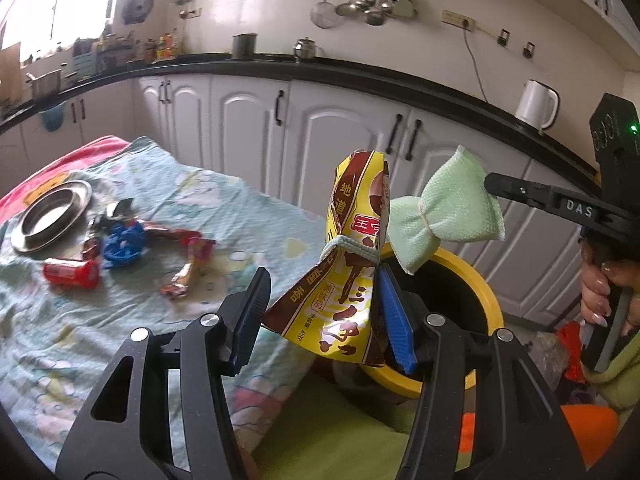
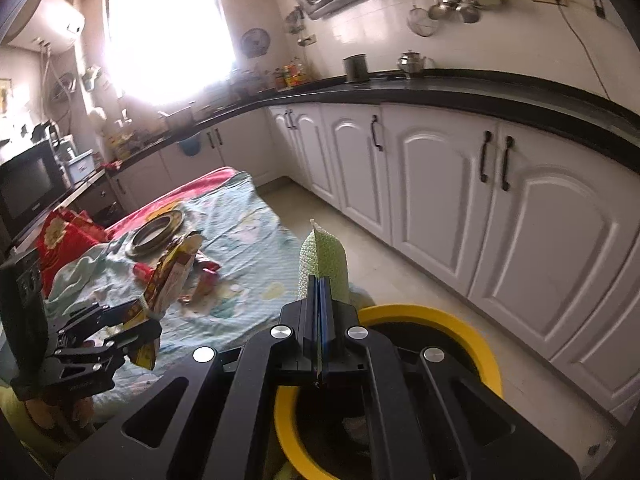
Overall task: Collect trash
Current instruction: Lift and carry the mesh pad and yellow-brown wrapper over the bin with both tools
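Yellow wrapper [image 1: 344,264] hangs loosely between the wide left tongs [image 1: 324,312] over the bin [image 1: 486,292], while the right tongs [image 2: 320,300] pinch a green cloth [image 2: 326,256], so I'd hold it above the opening before releasing.

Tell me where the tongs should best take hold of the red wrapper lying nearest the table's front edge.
Grip the red wrapper across its short width at the middle, coming from above. It lies flat and roughly lengthwise left to right on the cloth, with bare cloth in front and behind for the fingers. The blue crumpled bag sits close at its right end, so avoid that end.
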Demonstrator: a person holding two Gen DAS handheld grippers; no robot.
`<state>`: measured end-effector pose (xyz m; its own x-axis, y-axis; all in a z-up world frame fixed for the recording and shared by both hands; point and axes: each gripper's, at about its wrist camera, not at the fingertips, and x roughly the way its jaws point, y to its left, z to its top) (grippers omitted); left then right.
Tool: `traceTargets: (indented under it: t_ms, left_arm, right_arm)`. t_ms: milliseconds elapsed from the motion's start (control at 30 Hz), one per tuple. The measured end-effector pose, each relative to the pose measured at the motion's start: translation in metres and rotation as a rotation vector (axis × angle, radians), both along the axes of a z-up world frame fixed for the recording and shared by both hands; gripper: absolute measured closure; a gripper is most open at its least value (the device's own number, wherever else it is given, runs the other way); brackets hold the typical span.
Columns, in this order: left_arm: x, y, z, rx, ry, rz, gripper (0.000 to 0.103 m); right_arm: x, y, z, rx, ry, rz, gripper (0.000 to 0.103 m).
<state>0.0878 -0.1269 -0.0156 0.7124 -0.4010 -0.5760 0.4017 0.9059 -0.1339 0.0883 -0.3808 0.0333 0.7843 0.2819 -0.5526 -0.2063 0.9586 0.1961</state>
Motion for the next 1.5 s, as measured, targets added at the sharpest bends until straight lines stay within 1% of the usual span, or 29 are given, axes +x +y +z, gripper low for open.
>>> traceTargets:
  t_ms: [200,367,600,1000,1500]
  left_arm:
    - [-0.001,-0.029,-0.004,0.018,0.005,-0.057,0.057]
    - [-0.002,-0.053,-0.009,0.05,0.003,-0.106,0.057]
    - [0.0,-0.08,-0.021,0.087,0.022,-0.166,0.057]
    - [0.008,-0.111,-0.051,0.128,0.082,-0.239,0.057]
    - [0.023,-0.134,-0.074,0.148,0.146,-0.268,0.057]
  right_arm:
    - [-0.006,-0.026,-0.004,0.011,-0.002,-0.05,0.102]
    - [-0.008,-0.041,-0.008,0.019,-0.001,-0.077,0.102]
    - [-0.012,-0.061,-0.014,0.026,-0.001,-0.12,0.102]
    - [-0.012,-0.082,-0.025,0.041,0.023,-0.168,0.102]
    - [-0.003,-0.096,-0.048,0.05,0.099,-0.199,0.102]
